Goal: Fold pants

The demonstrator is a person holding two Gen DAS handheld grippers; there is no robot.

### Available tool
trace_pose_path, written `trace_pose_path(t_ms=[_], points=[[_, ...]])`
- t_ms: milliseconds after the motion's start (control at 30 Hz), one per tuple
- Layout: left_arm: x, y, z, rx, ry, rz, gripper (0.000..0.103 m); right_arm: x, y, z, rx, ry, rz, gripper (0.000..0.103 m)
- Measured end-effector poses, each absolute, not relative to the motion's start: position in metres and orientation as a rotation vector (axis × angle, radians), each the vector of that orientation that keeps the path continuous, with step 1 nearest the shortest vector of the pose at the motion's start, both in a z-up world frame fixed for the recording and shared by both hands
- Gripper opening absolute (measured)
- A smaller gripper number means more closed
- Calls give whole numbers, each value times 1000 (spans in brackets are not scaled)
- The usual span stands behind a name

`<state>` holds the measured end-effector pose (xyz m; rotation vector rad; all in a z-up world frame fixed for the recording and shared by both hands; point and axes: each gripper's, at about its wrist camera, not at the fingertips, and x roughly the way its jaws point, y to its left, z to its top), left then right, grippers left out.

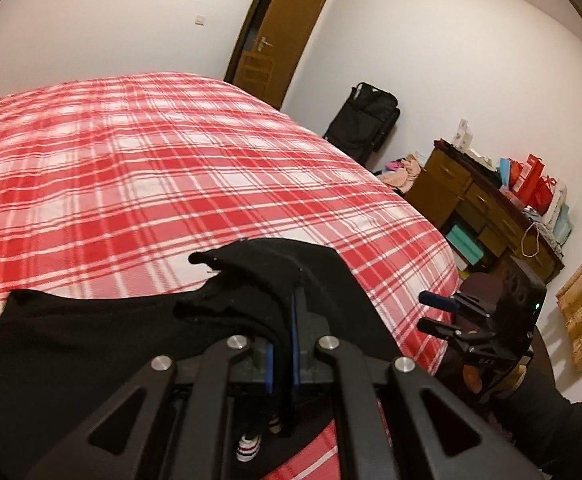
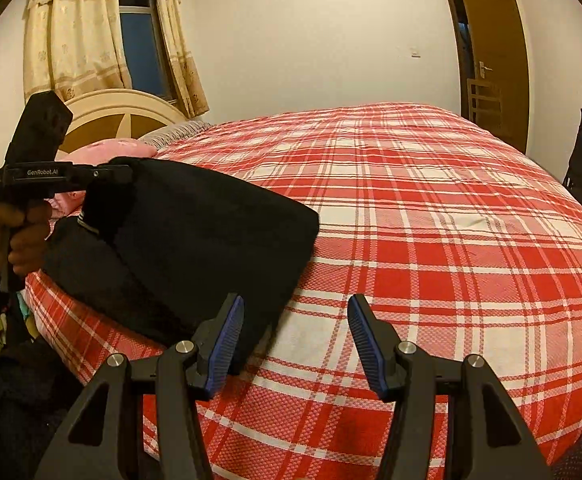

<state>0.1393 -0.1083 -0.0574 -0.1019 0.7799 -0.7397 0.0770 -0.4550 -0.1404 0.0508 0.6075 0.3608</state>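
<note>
At lower centre, the left tongs (image 1: 283, 344) clamp the black pants (image 2: 195, 236) above the bed (image 2: 431, 220); the right tongs (image 2: 296, 340) gape apart just beside them.

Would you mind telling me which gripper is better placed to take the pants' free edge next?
Probably the right gripper: it is open and empty beside the black pants on the bed, while the left gripper is shut on them.
</note>
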Motion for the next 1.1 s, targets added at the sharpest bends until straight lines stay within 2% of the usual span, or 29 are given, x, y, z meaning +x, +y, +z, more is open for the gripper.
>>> trace_pose_path(t_ms=[633,933,1100], points=[[132,-17,-89,-175,825,-578,6,78,-444,-144,14,627,371,56],[124,-1,-88,-108,766,-557,6,77,-426,-149,-41,642,395,56],[136,-2,-123,-15,850,-498,15,74,-413,-154,-98,650,407,56]])
